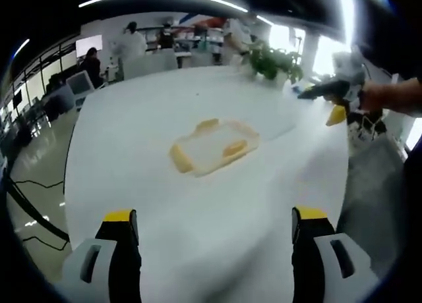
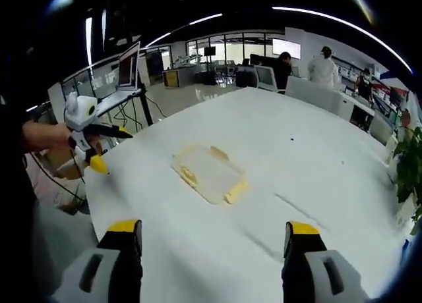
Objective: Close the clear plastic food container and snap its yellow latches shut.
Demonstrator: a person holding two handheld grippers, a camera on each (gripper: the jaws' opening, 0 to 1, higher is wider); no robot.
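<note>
The left gripper point(image 1: 214, 234) hovers wide open, empty; the clear container point(image 1: 214, 146) lies mid-table point(image 1: 132, 125), well ahead (latches apparently unsnapped); the right gripper point(image 2: 214, 244), also open and empty, should approach level and press the lid squarely.

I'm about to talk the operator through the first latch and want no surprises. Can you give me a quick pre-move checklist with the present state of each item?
1. Clear container lying flat on the white table: ok.
2. Lid seated on the base all round: cannot tell, too small and blurred.
3. Yellow latches snapped down: cannot tell; they show at the container's edges.
4. Left gripper open and holding nothing: ok.
5. Right gripper open and holding nothing: ok.
6. Table around the container free of obstacles: ok; both grippers are apart from it.
</note>
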